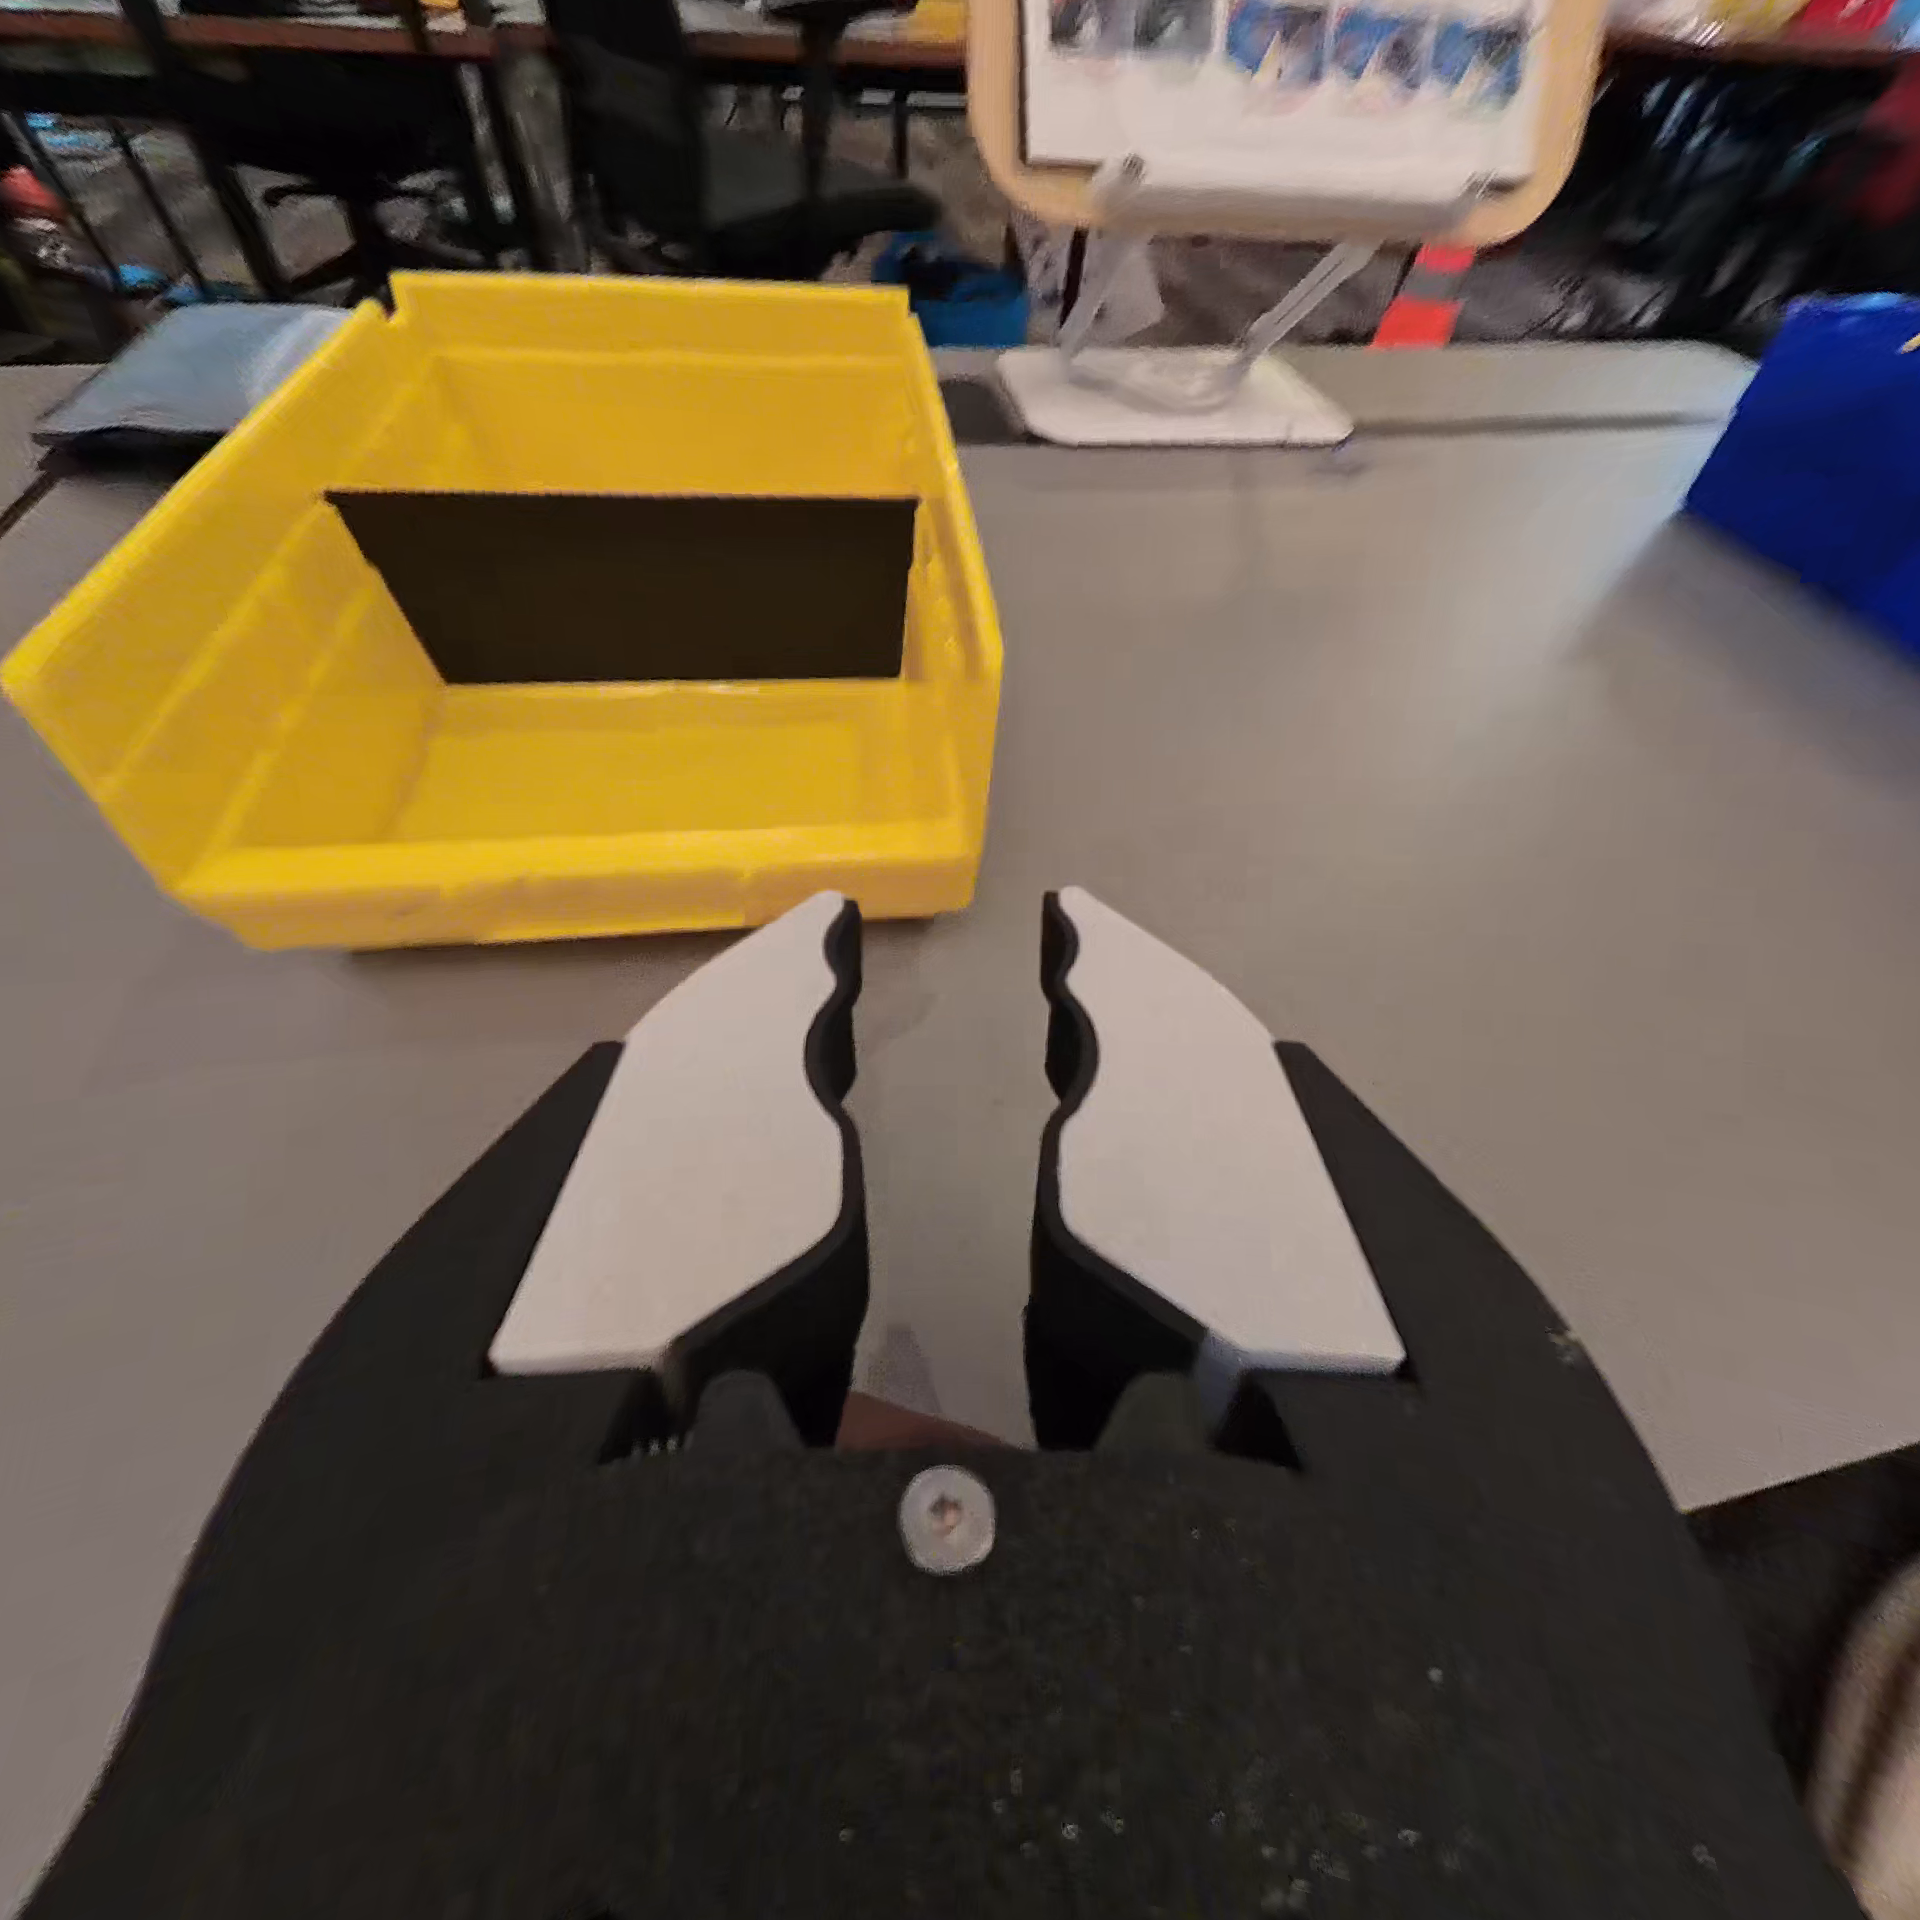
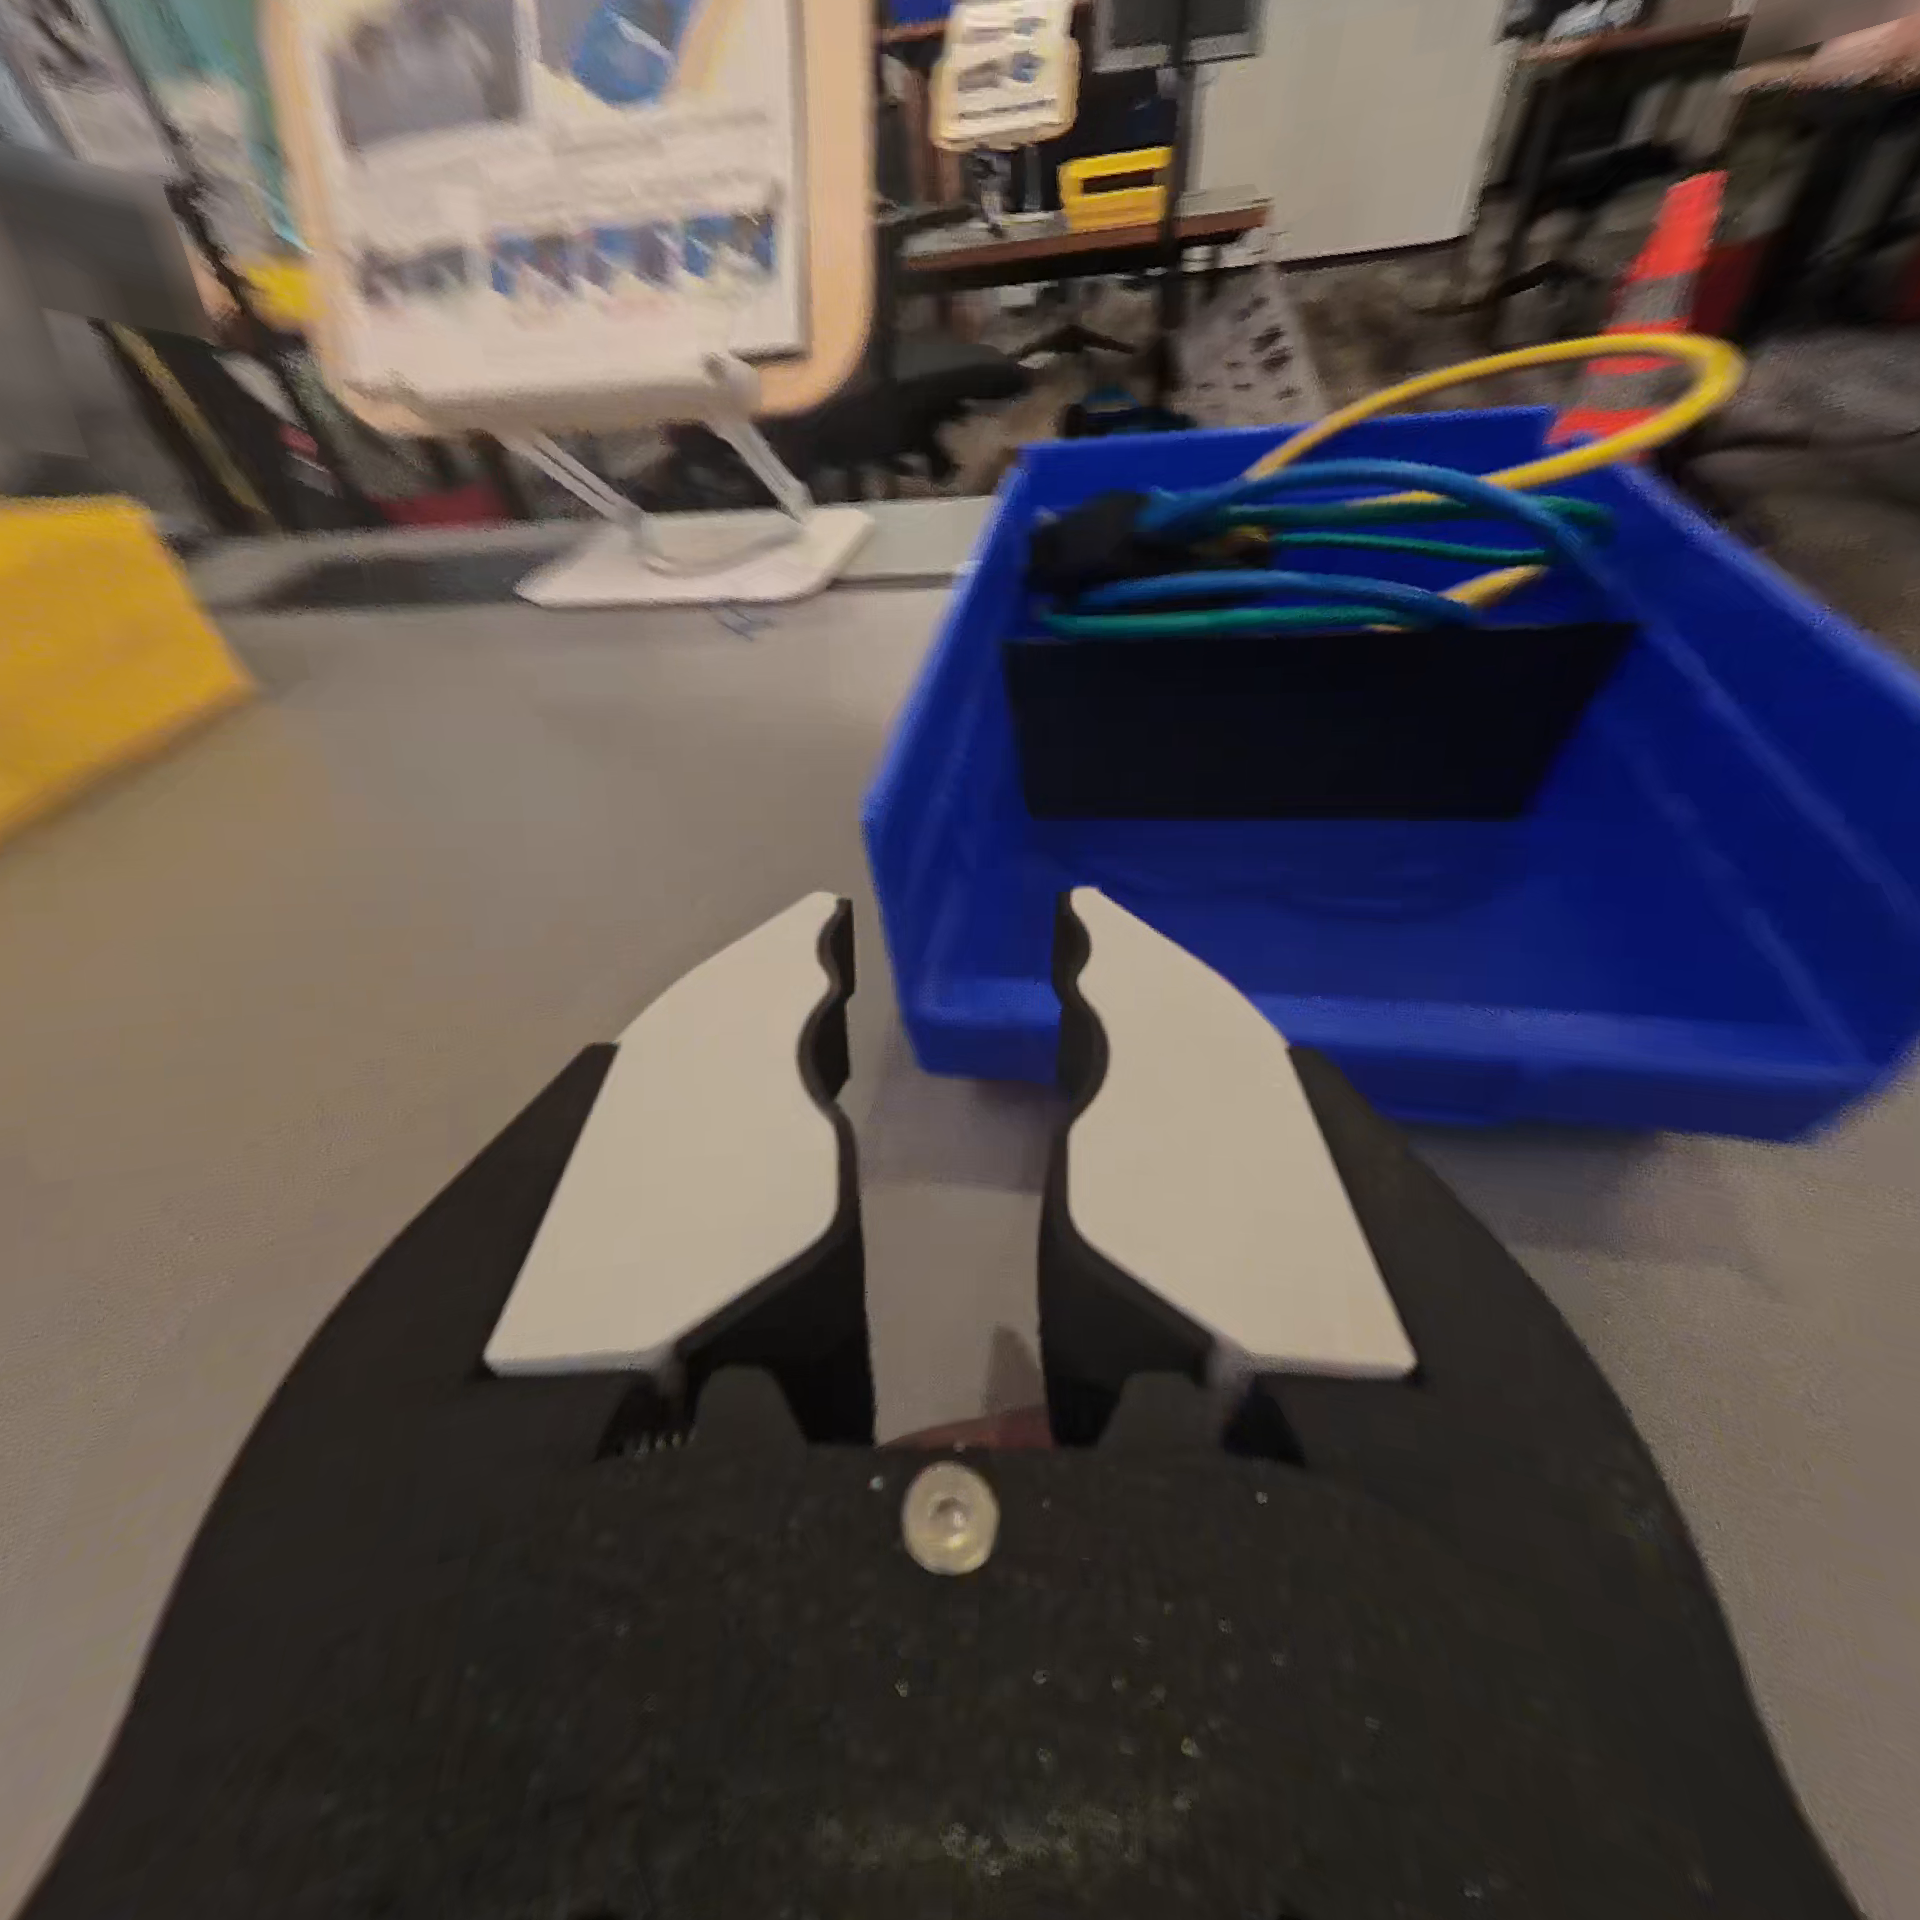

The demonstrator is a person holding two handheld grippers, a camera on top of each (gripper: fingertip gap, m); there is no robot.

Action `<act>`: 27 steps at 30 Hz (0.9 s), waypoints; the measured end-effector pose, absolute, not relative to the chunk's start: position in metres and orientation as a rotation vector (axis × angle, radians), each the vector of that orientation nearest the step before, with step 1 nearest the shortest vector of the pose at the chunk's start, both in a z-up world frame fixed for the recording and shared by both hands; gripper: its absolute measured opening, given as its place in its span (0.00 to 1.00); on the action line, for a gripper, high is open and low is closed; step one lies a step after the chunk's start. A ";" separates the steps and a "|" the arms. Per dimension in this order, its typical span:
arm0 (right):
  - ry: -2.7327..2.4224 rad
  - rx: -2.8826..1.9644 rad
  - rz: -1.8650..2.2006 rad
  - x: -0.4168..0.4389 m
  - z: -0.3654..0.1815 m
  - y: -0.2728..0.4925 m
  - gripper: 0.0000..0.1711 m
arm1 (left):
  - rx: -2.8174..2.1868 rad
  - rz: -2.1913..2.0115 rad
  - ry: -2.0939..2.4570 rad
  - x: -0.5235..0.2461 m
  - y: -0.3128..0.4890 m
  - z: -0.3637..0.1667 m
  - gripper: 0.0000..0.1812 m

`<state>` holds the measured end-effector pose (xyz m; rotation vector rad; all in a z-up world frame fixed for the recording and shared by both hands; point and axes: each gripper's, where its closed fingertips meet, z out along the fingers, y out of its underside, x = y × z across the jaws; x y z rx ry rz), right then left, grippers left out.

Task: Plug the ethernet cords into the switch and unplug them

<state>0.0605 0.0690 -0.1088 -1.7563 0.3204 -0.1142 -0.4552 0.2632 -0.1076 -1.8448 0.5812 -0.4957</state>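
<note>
While both views carry motion blur, I can read the layout: my left tongs (image 1: 951, 914) hang released over the grey bench (image 1: 1351, 831), jaws apart with bare bench surface between them, grasping nothing. Just ahead and to their left sits a yellow bin (image 1: 582, 873), its near wall low and a black divider (image 1: 634, 587) standing across its middle; I see nothing lying in the near compartment. Behind the bin, at the far left, a dark flat pouch (image 1: 177, 374) lies on the bench.

My right tongs (image 2: 956, 914) are likewise released and hold nothing, their tips in front of the near left corner of a blue bin (image 2: 1714, 831). This bin also has a black divider (image 2: 1299, 717); behind it, in the far compartment, lie the ethernet cords (image 2: 1351, 540), blue, green and yellow, looped together, with one yellow loop arching above the bin's rim. A dark block at the left end of the cords may be the switch (image 2: 1091, 540), though I cannot tell for certain through the blur.

Between the two bins, at the far edge of the bench, a framed sheet on a white stand (image 2: 707, 561) faces me. The bench surface is matte, plain grey. Beyond it the room is cluttered: office chairs, shelving with a yellow object, and an orange traffic cone (image 2: 1662, 281) at the right.
</note>
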 end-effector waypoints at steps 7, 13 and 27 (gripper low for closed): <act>0.349 -1.775 -0.242 0.090 -0.108 0.051 0.21 | -1.870 -0.397 0.615 -0.463 0.258 -0.121 0.18; 0.470 -1.754 -0.051 0.098 -0.117 0.051 0.22 | -1.849 -0.483 0.542 -0.470 0.262 -0.112 0.18; 0.490 -1.766 -0.058 0.117 -0.120 0.072 0.24 | -1.875 -0.431 0.648 -0.456 0.253 -0.125 0.18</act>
